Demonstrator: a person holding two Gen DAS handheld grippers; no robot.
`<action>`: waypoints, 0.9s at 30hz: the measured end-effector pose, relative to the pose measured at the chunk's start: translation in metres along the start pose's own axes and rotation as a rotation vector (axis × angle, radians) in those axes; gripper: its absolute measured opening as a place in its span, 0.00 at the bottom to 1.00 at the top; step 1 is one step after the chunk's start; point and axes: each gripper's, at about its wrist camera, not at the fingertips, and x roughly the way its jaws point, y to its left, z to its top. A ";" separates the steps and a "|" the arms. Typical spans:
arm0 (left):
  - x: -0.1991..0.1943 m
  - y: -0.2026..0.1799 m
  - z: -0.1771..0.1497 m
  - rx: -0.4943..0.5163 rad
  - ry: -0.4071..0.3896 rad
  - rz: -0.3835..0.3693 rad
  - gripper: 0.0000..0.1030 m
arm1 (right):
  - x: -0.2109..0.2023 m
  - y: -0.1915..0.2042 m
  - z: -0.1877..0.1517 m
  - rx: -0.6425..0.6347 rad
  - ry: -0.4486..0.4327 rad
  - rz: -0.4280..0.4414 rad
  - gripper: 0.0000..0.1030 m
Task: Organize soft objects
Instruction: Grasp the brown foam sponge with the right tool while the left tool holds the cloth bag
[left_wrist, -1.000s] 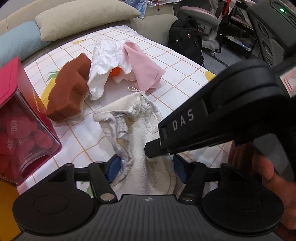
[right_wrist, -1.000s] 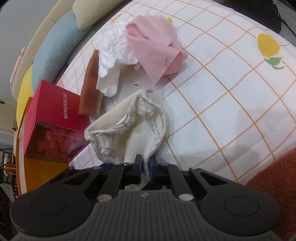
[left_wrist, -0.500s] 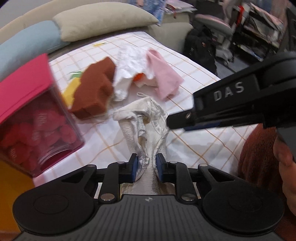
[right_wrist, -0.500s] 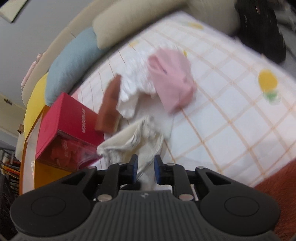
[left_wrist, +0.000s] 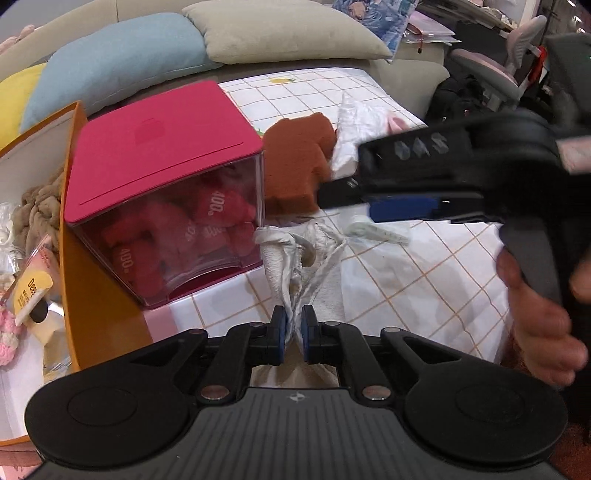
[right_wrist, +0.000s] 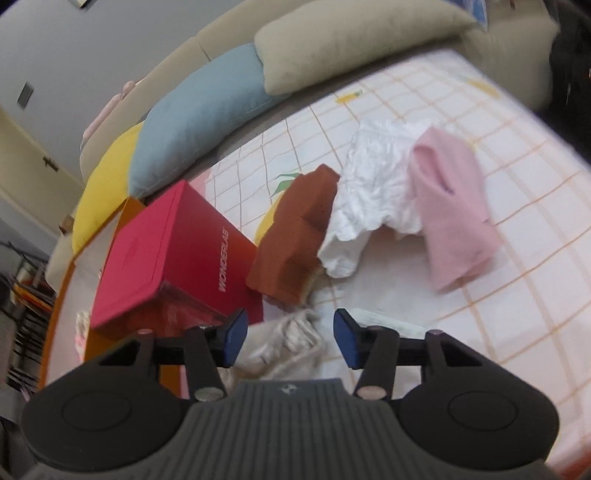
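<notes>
Left wrist view: we are clenching our left gripper (left_wrist: 293, 332) on the cream cloth (left_wrist: 295, 258), which is lying at lower centre of the frame beside the red box (left_wrist: 162, 147). Our right gripper (right_wrist: 290, 338) is opening, pads clear of the cloth (right_wrist: 284, 343) lying between them, below the brown sponge (right_wrist: 295, 236).

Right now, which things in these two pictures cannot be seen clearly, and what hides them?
- Cream cloth, left wrist view: its near end is hidden behind the left gripper, shut on it.
- Pink cloth, left wrist view: mostly hidden behind the right gripper.
- Orange box, left wrist view: contents cut off by the left edge.
- Cream cloth, right wrist view: blurred, between the opening jaws of the right gripper.
</notes>
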 end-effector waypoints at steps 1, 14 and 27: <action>0.001 0.000 0.000 -0.002 0.003 -0.003 0.09 | 0.007 -0.002 0.003 0.025 0.010 0.012 0.50; 0.012 -0.001 -0.001 -0.015 0.032 -0.034 0.53 | 0.066 -0.020 0.022 0.163 0.055 0.079 0.48; 0.035 -0.022 -0.013 0.087 0.070 -0.021 0.86 | 0.044 -0.007 0.021 0.105 0.050 0.081 0.32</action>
